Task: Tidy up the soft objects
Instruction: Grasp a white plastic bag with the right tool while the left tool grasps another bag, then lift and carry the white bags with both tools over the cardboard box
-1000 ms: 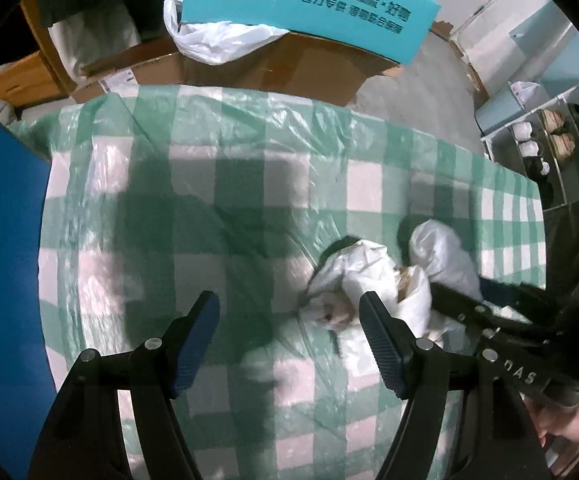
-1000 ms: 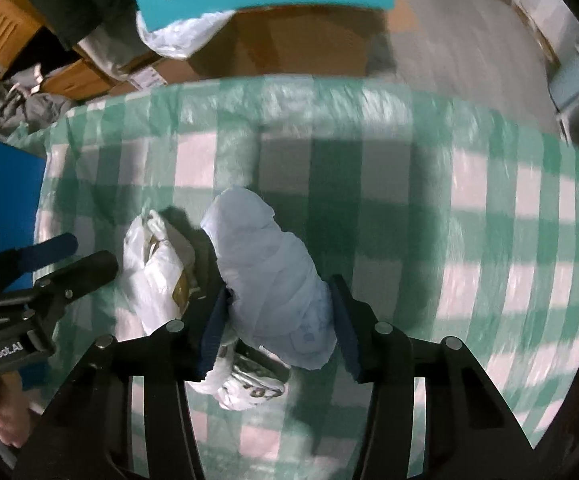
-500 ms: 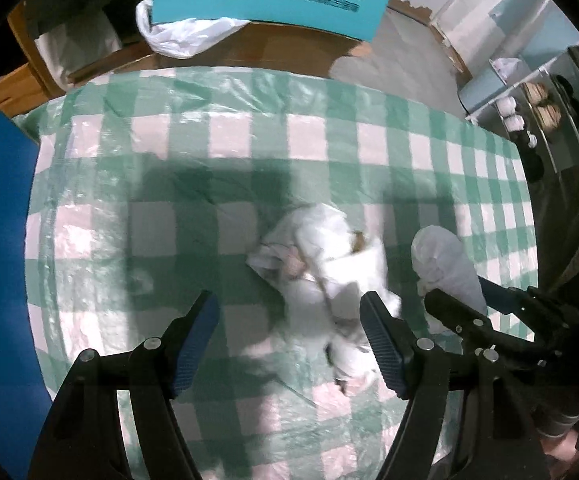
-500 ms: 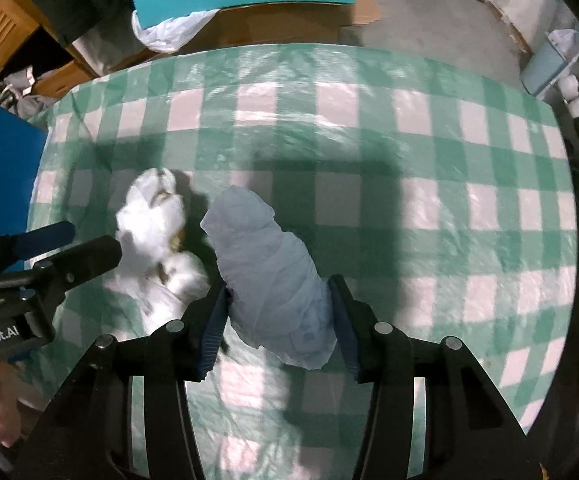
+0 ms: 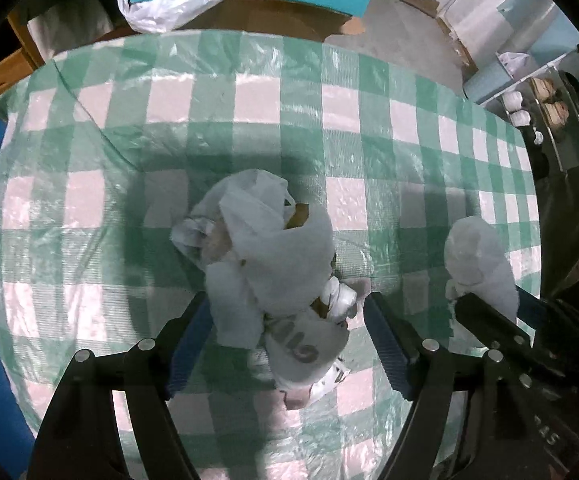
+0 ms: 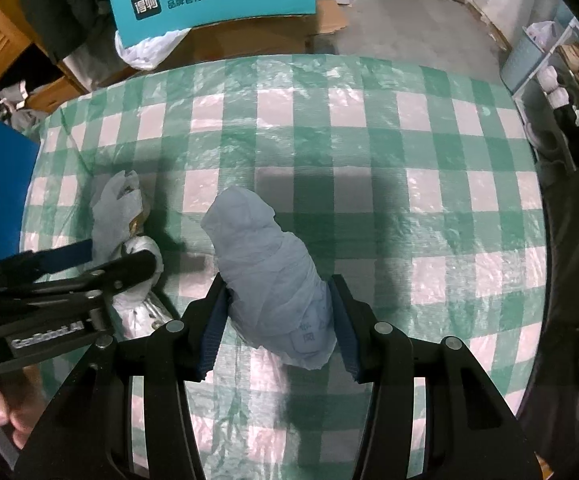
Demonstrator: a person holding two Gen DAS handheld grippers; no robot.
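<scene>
Your right claw [image 6: 277,328] is clamped on the wrapped white bundle [image 6: 273,280], held above the checked tabletop [image 6: 429,216]. Your left claw [image 5: 285,340] has just been opening wider, straddling the crumpled bag pile [image 5: 273,264] without squeezing it.

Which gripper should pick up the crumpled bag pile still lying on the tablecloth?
Probably left. The left gripper stands open right over the crumpled bag pile, its jaws just widened. The right gripper is already clamped on the wrapped white bundle.

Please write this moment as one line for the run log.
right gripper: shut on rolled white plastic bundle | left gripper: open, just widening, around crumpled white bag heap | surface: green-checked tablecloth
</scene>
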